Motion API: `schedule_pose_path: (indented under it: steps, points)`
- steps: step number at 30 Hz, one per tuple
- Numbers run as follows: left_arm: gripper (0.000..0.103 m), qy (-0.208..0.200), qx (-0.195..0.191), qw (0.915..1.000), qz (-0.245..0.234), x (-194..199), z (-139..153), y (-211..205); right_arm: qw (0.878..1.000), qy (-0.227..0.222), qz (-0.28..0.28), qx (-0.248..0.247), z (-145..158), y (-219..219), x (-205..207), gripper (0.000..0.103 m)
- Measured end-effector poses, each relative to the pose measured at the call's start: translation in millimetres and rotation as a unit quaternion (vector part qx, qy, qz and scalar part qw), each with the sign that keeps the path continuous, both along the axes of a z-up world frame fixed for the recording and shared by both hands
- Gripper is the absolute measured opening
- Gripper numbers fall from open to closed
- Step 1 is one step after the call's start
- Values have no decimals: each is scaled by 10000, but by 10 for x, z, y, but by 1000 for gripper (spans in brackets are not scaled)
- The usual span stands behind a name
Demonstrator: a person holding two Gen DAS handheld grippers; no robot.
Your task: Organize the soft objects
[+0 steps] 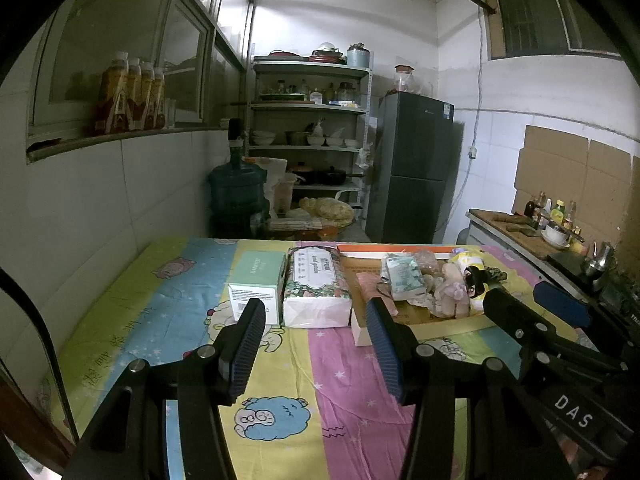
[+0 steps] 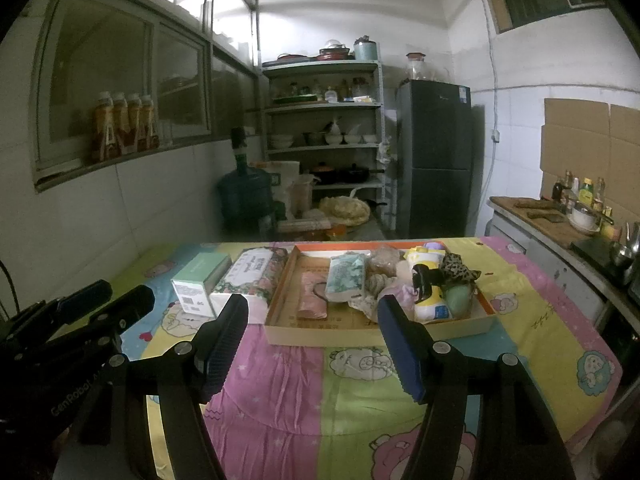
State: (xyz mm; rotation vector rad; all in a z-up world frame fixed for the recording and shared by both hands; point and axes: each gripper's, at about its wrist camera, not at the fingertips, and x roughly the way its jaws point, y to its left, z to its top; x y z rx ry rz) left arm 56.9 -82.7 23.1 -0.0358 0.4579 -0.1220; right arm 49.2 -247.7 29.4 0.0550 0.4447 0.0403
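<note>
A shallow cardboard tray (image 2: 384, 330) with an orange rim sits on the table and holds several soft items: a pink folded cloth (image 2: 312, 294), a teal patterned tissue pack (image 2: 346, 278), a yellow and white plush toy (image 2: 430, 296), a leopard scrunchie (image 2: 458, 266). The tray also shows in the left wrist view (image 1: 440, 320). A floral tissue pack (image 1: 316, 284) and a mint green box (image 1: 256, 280) lie left of it. My left gripper (image 1: 316, 344) is open and empty in front of the floral pack. My right gripper (image 2: 312, 340) is open and empty in front of the tray.
The table wears a colourful cartoon cloth (image 2: 360, 400). Behind it stand a water jug (image 2: 246, 196), a shelf rack (image 2: 324, 128) of dishes and a dark fridge (image 2: 436, 156). A counter (image 2: 540, 220) with bottles runs along the right. The right gripper shows at the right in the left wrist view (image 1: 536, 312).
</note>
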Motion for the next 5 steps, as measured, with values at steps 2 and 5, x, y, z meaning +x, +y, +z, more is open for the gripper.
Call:
schedule_pose_path:
  steps: [2,5]
  points:
    - [52,-15,17,10000,30,-6,8,-7,10000,2,4,5,1,-1,0,69]
    - [52,-32,14,10000,65,-10,11,-11,10000,-4,-5,3,-1,1,-3,69]
